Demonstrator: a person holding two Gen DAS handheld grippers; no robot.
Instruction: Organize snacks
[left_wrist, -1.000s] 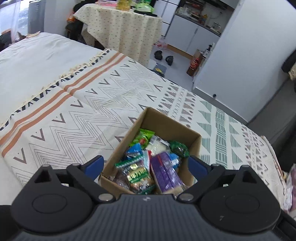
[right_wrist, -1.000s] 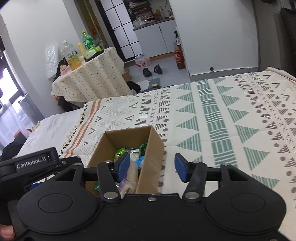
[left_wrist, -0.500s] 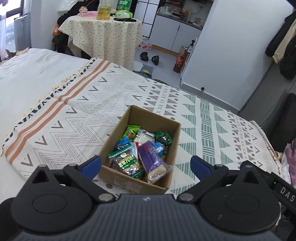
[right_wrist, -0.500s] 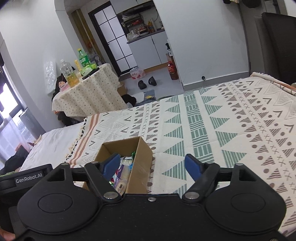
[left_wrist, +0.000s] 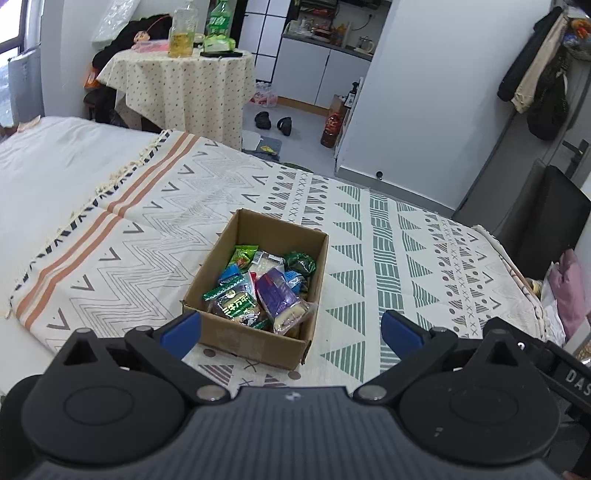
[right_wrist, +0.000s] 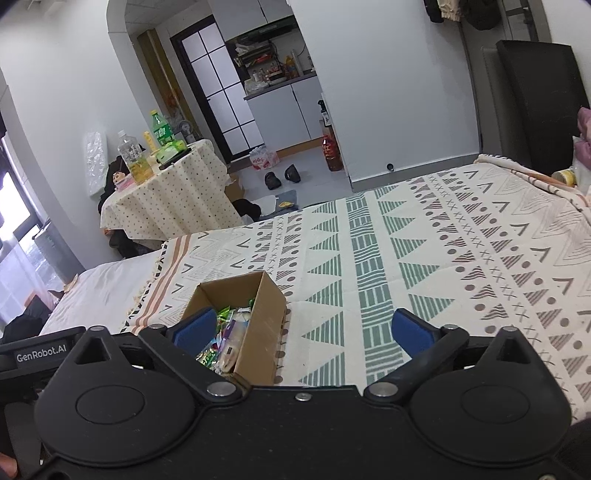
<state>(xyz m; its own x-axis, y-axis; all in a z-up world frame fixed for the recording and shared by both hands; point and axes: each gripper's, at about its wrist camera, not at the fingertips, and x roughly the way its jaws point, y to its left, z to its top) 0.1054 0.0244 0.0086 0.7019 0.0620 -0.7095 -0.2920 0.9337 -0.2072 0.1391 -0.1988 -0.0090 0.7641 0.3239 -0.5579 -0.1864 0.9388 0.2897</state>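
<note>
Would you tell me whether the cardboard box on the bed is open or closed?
Open: the cardboard box has no lid, and snack packets show inside.

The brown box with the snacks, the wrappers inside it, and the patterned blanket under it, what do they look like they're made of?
Open brown box: cardboard, going by matte tan walls and folded corners. Purple snack packet and the wrappers around it: probably thin plastic film, glossy and crinkled. Patterned blanket: apparently woven fabric, matte, with a fringed edge.

Snack packets in box (open-topped), box on blanket, table behind
</note>
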